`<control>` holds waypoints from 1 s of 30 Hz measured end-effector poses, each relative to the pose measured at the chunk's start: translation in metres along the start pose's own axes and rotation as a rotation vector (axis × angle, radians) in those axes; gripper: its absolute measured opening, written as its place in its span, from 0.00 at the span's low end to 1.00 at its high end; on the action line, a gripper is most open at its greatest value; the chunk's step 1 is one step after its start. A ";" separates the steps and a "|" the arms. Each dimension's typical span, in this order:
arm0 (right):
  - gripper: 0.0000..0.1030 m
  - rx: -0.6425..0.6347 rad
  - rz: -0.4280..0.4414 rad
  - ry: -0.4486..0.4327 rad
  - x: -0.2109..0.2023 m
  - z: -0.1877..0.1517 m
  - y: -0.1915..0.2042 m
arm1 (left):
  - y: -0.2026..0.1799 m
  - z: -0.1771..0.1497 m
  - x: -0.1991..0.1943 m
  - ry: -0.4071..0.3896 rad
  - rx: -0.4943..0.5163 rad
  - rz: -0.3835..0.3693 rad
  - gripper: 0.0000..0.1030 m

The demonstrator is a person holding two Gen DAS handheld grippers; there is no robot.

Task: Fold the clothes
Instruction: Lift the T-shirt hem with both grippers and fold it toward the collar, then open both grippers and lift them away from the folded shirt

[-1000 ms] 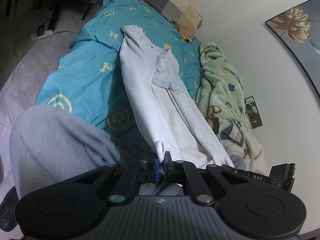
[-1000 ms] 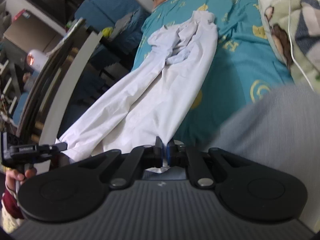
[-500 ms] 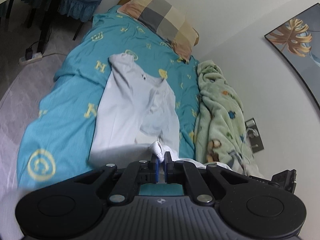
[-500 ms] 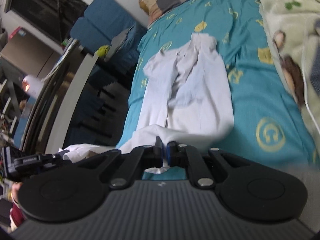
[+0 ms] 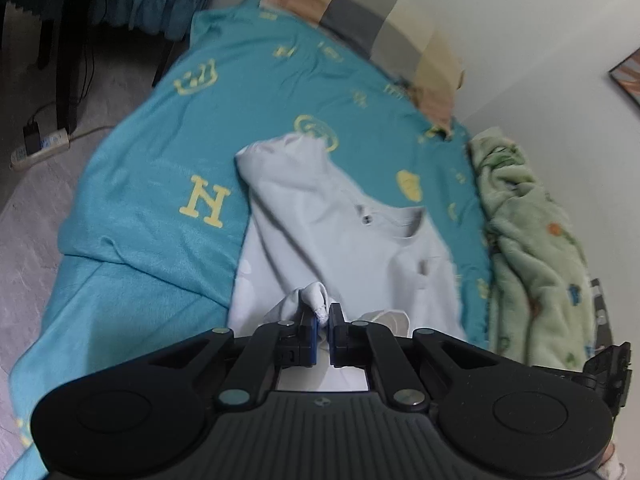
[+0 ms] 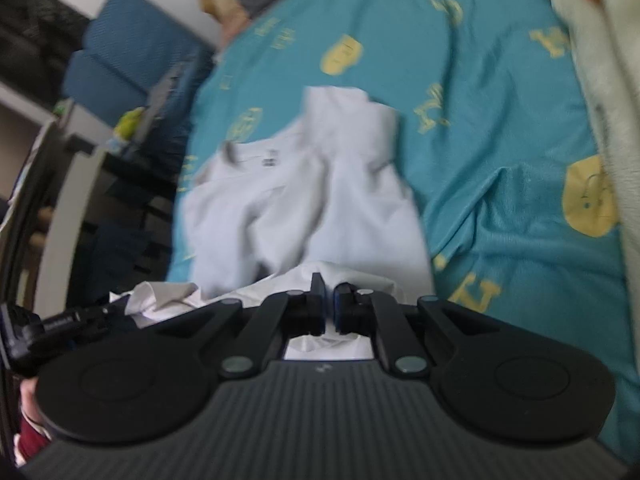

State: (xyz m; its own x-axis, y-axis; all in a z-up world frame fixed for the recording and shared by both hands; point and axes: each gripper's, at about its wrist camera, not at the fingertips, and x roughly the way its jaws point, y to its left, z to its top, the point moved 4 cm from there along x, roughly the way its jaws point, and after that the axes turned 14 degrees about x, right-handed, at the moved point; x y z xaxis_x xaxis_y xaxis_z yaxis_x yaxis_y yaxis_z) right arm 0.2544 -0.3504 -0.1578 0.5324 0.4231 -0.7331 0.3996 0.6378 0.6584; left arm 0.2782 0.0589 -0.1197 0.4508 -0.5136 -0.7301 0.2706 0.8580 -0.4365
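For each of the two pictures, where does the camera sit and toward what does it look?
Left wrist: sits behind the left gripper, shut on the white shirt, looking along the bed toward the pillow.
Right wrist: sits behind the right gripper, looking up the bed; the left gripper shows at lower left.
Shared: shirt, bed, pillow.

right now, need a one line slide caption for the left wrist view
Left gripper pinches a bunched hem corner of the white shirt lying on the teal bedsheet.
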 end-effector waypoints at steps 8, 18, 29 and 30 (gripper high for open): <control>0.08 0.054 -0.015 0.044 0.039 0.011 -0.026 | 0.034 -0.015 0.057 0.067 -0.025 -0.015 0.13; 0.61 -0.067 -0.029 -0.052 -0.031 -0.027 0.014 | -0.023 -0.037 -0.039 0.028 0.131 0.086 0.63; 0.61 -0.217 0.024 -0.196 -0.133 -0.149 0.030 | -0.118 -0.118 -0.160 -0.051 0.326 0.199 0.81; 0.61 -0.234 0.019 -0.222 -0.139 -0.157 0.031 | -0.126 -0.125 -0.170 -0.064 0.344 0.227 0.82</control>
State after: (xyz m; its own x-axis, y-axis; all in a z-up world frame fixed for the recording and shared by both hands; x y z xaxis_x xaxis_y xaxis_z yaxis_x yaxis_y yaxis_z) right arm 0.0755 -0.2883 -0.0619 0.6982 0.3021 -0.6490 0.2192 0.7729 0.5955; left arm 0.0614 0.0384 -0.0063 0.5806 -0.3196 -0.7489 0.4215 0.9049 -0.0594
